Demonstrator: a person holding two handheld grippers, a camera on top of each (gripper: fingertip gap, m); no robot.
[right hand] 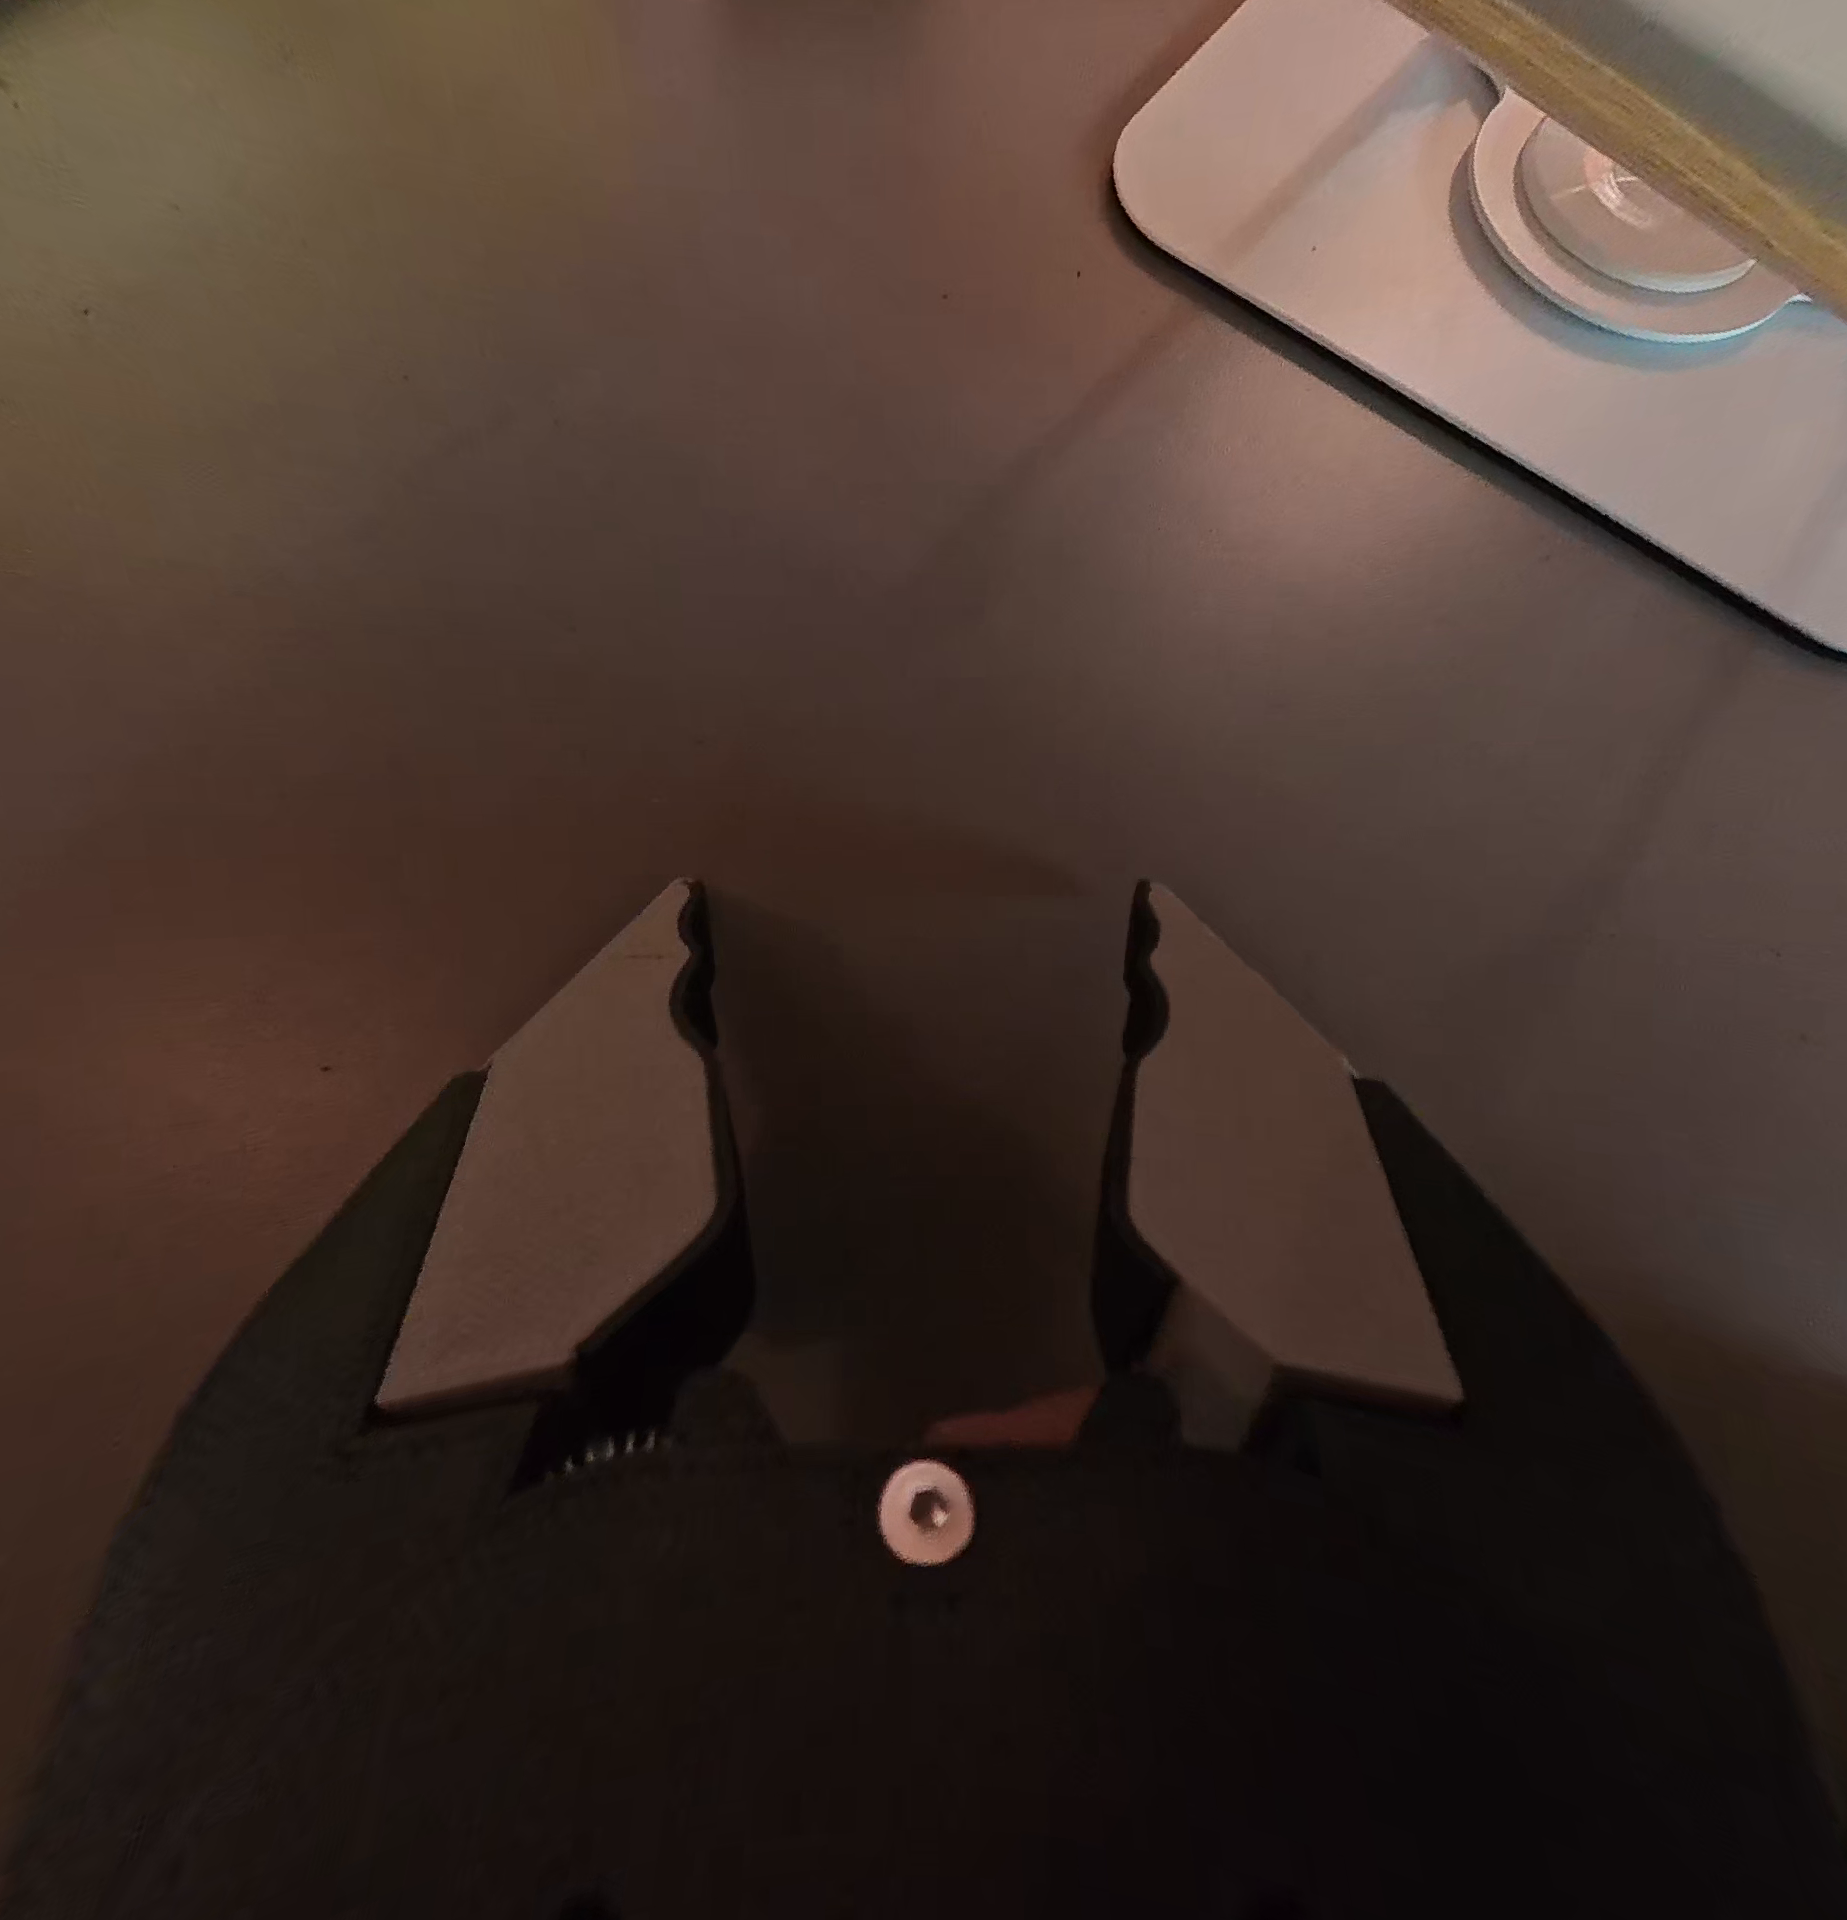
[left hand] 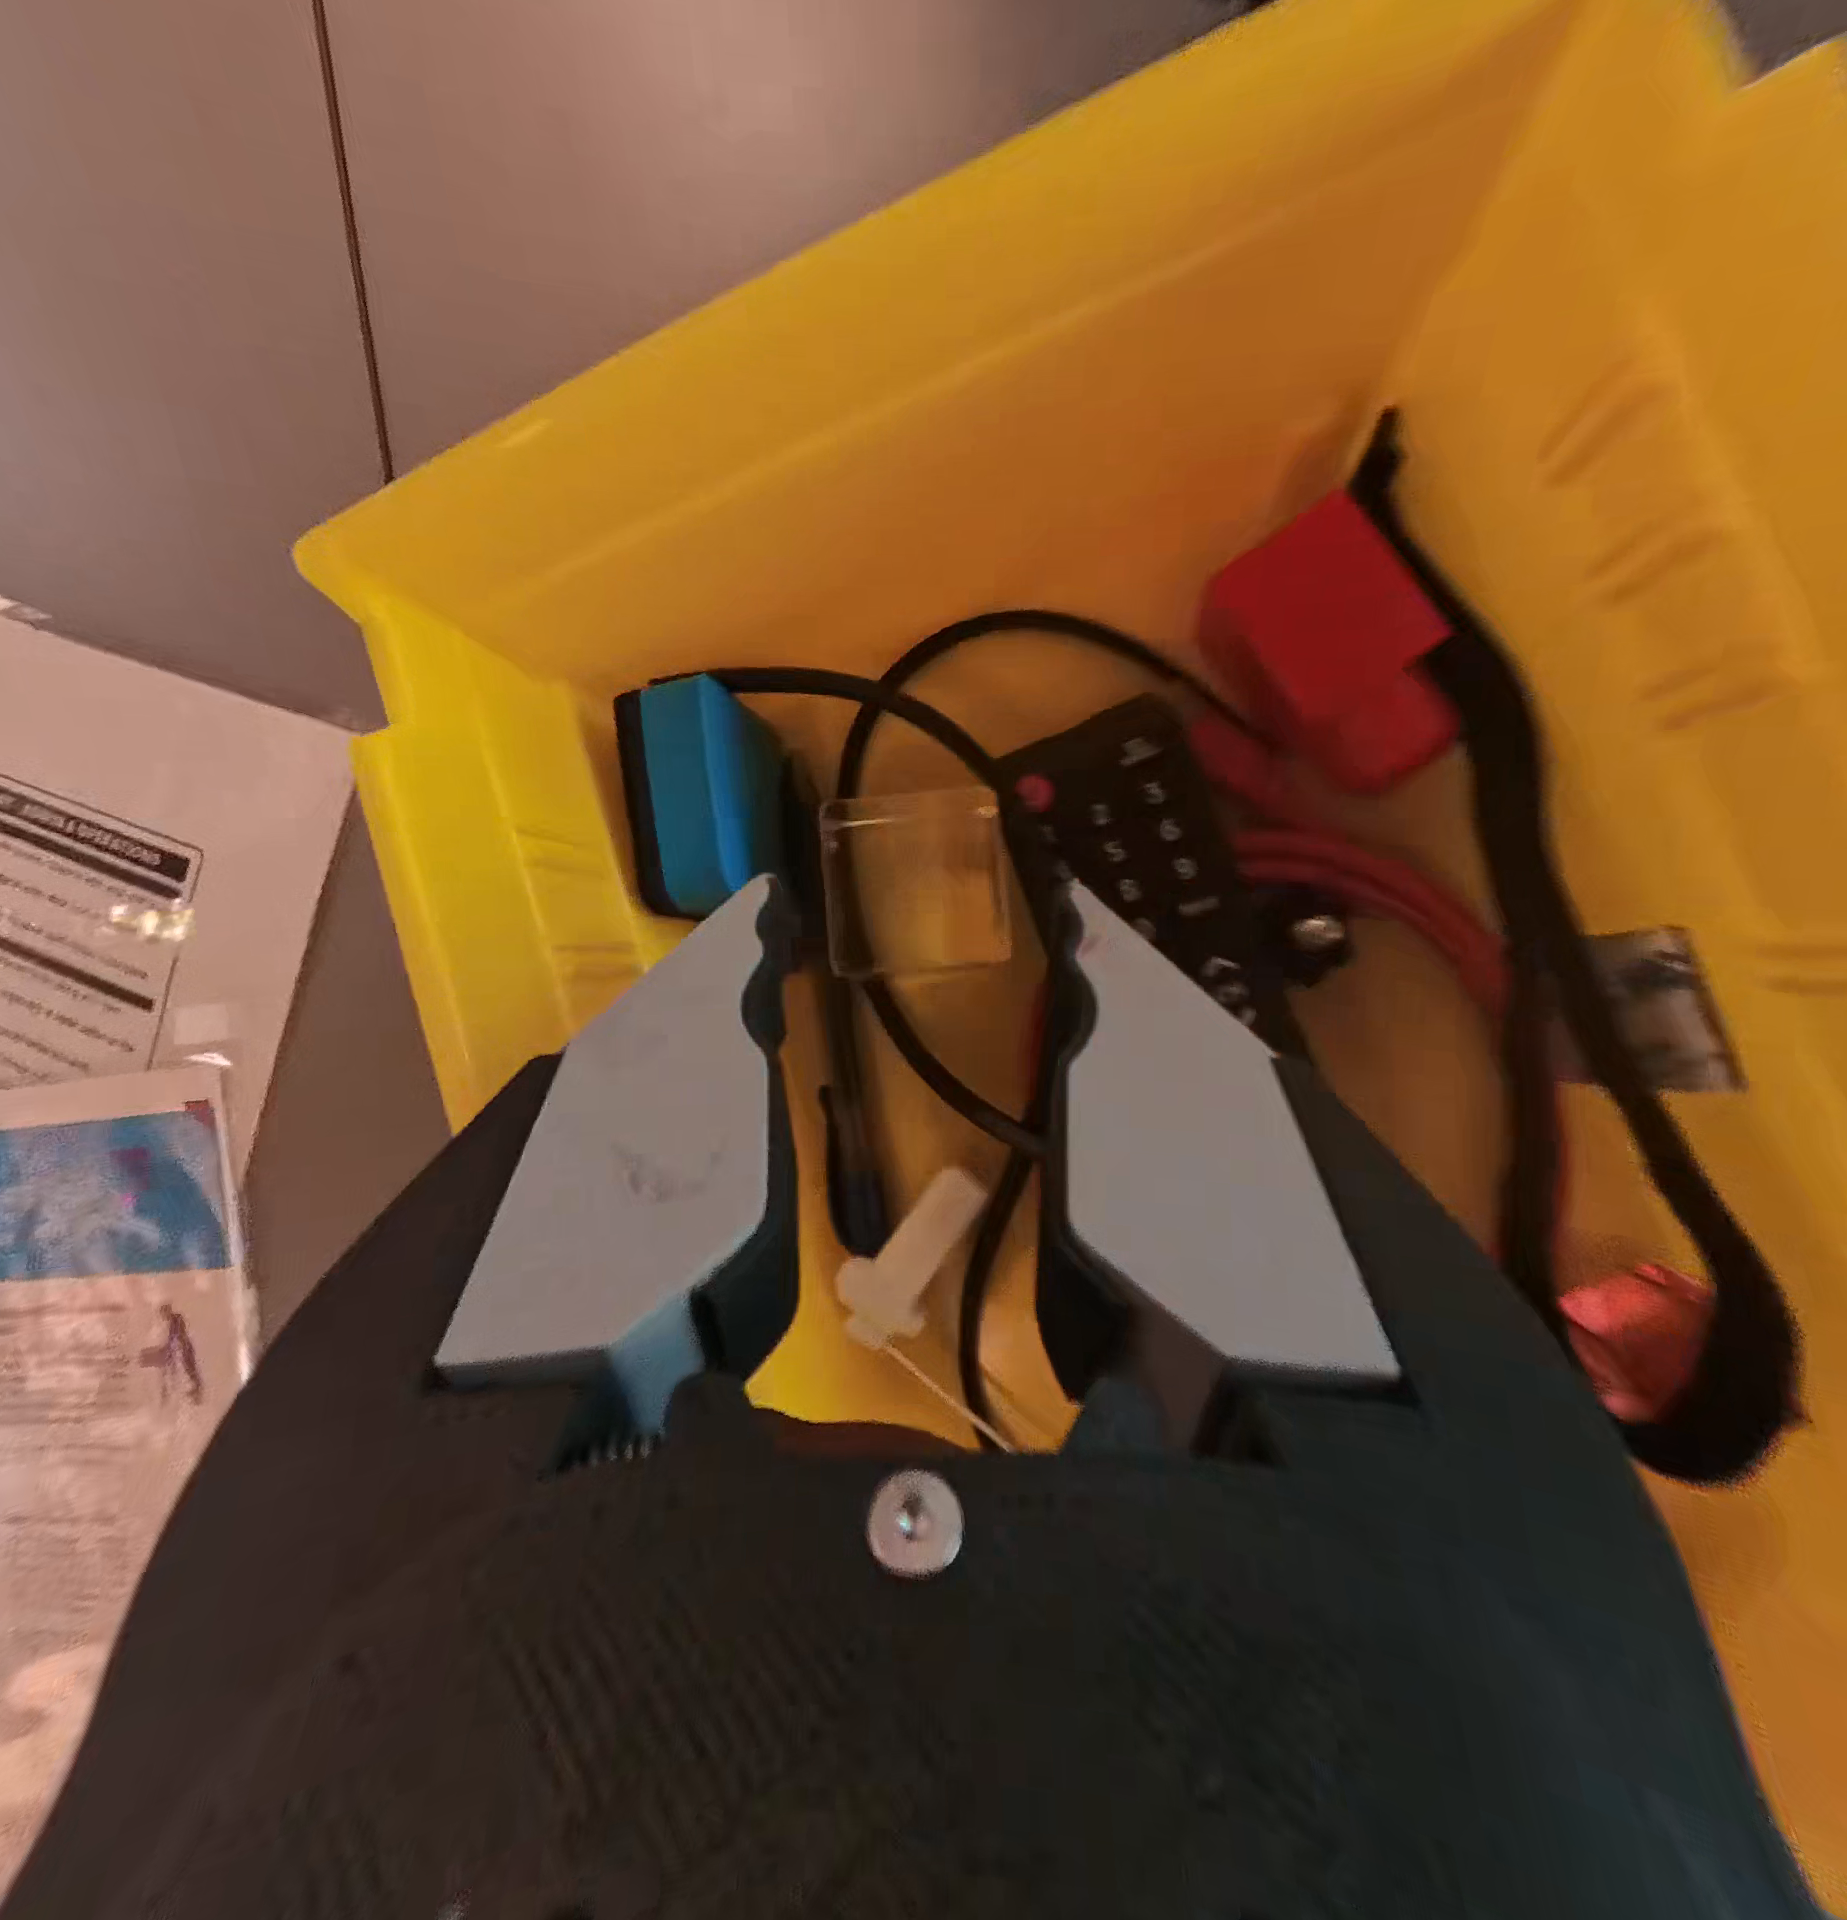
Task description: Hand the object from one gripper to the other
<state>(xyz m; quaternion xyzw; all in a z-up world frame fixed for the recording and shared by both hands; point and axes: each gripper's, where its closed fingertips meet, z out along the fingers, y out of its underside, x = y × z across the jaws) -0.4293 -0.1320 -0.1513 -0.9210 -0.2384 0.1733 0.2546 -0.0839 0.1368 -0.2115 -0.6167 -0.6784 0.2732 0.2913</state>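
The left gripper (left hand: 919,899), black with pale grey-blue finger plates, hangs over an open yellow plastic bin (left hand: 1002,416) with its jaws spread wide and nothing between them. Just past its fingertips, at twelve o'clock, a small clear acrylic block (left hand: 917,885) lies on the bin floor, apart from both fingers. At eleven o'clock sits a blue and black rectangular block (left hand: 695,790); at one o'clock a black keypad remote (left hand: 1147,852), and beyond it a red plastic box (left hand: 1324,634) against the bin's far corner. A thin black cable (left hand: 903,935) loops across the floor, red wires (left hand: 1418,925) run at two o'clock, and a small white plastic peg (left hand: 914,1257) lies between the finger bases. Which of these is the task's object cannot be told. Printed paper sheets (left hand: 98,935) lie outside the bin at nine o'clock.

The right gripper (right hand: 919,904) is likewise wide open and empty, above a bare dark grey tabletop (right hand: 483,520). At one o'clock a flat silver stand base (right hand: 1366,364) rests on the table
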